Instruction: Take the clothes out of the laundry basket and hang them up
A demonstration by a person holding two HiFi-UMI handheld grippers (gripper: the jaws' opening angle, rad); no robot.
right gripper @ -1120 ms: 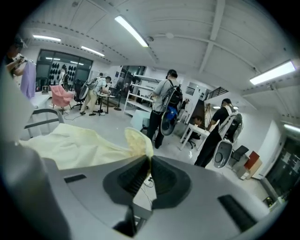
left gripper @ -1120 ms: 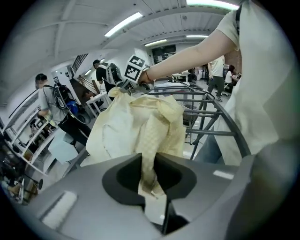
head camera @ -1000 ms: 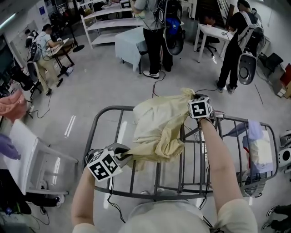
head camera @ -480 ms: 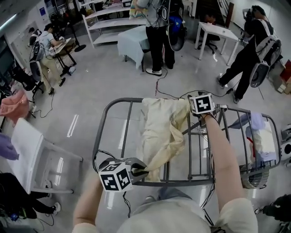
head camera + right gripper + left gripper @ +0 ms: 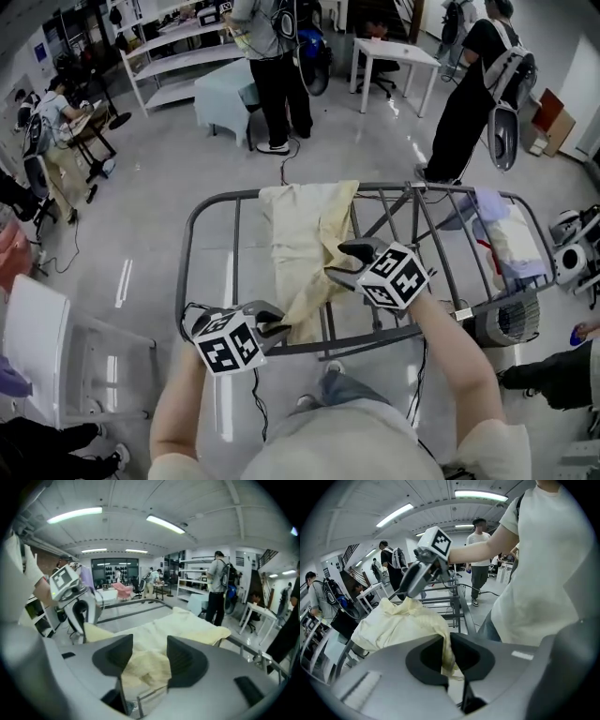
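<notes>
The hanging step is judged to be in hand, with one piece already laid over the rails and only its spreading left to be done. A pale yellow garment (image 5: 305, 225) is draped across the bars of the grey drying rack (image 5: 211, 202), running from the far rail down toward the near one. Its near edge is pinched in the left gripper (image 5: 277, 328); in the left gripper view the jaws are seen pressed together on a thin fold of the cloth. The right gripper (image 5: 345, 262) is held just over the middle of the garment. Its jaws have just been opening and now stand spread, with yellow cloth seen below the gap but not gripped by either pad. Other clothes (image 5: 502, 234) are already hung at the rack's right end. A ribbed grey container (image 5: 502, 323) below that end may be the laundry basket, though it cannot be made out well enough to be sure. For the next move, a fresh hold on a bunched part of the cloth is probably called for from the right gripper. The fabric could then be drawn flat against the left gripper's hold before both are let go.
</notes>
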